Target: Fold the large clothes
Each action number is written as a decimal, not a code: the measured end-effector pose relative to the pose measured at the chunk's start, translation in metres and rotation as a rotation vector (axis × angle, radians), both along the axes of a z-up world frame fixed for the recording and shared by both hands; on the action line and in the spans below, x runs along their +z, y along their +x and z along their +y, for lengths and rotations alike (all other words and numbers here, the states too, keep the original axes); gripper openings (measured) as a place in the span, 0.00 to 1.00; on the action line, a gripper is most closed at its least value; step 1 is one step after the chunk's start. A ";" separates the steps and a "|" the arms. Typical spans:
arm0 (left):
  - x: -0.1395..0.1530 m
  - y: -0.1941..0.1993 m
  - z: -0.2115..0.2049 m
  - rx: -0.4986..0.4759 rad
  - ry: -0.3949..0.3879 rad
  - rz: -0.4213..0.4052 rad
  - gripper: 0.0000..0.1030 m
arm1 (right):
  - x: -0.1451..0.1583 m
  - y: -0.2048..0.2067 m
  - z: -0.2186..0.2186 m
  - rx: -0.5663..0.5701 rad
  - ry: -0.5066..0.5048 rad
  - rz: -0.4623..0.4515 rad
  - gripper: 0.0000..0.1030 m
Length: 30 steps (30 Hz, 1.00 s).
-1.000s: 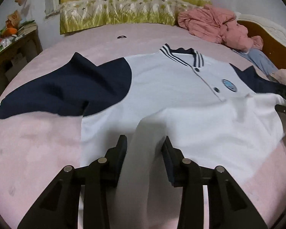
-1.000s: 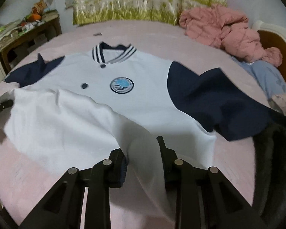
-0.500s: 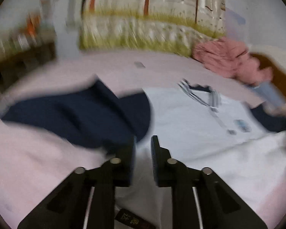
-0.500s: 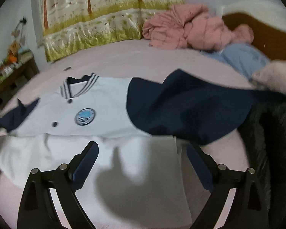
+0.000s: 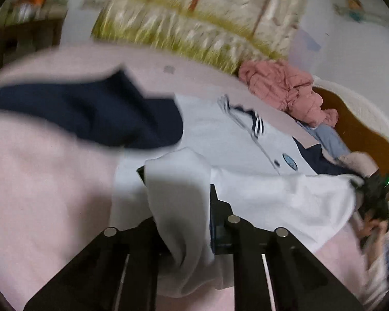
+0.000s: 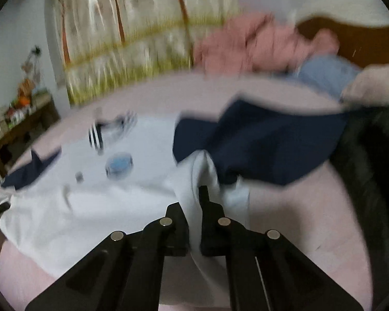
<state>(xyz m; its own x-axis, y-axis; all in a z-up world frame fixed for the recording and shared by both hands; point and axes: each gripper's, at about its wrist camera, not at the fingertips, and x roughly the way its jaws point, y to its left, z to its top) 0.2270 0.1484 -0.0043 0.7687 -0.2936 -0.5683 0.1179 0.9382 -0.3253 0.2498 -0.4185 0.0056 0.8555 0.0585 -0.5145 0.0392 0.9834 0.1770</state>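
Note:
A white polo shirt [image 5: 220,134] with navy sleeves [image 5: 103,119], a striped collar [image 5: 246,116] and a round blue badge [image 5: 290,161] lies face up on the pink bed. My left gripper [image 5: 177,181] has a bunched fold of the white hem between its jaws, which are closing and pinch the cloth. In the right wrist view the same shirt [image 6: 129,189] spreads to the left, its navy sleeve [image 6: 259,142] to the right. My right gripper [image 6: 193,199] is shut on a raised ridge of white cloth beside that sleeve. The views are motion-blurred.
The pink sheet [image 5: 39,194] surrounds the shirt. A crumpled pink garment [image 5: 285,88] and a blue one [image 5: 329,137] lie by the wooden headboard [image 5: 363,119]. Floral bedding [image 5: 194,26] lines the far wall. A cluttered side table [image 6: 20,119] stands left; something dark and furry [image 6: 370,181] lies right.
The right jaws spread wide off the cloth, then shut on a fold near the navy sleeve. The left jaws narrowed on the white hem. Both views rolled and shifted sideways.

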 end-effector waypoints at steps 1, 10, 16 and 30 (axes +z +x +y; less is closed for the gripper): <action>0.007 0.006 -0.002 0.010 0.013 -0.015 0.12 | 0.001 0.000 -0.002 -0.011 0.017 -0.007 0.06; -0.035 0.070 0.008 0.080 0.038 0.123 0.18 | -0.058 0.048 -0.015 -0.076 0.067 0.274 0.06; -0.024 0.050 -0.008 0.153 0.193 0.054 0.41 | -0.051 0.032 -0.015 -0.140 0.002 0.213 0.36; -0.023 0.029 -0.026 0.165 0.344 0.067 1.00 | -0.052 0.017 0.012 -0.045 -0.075 0.314 0.85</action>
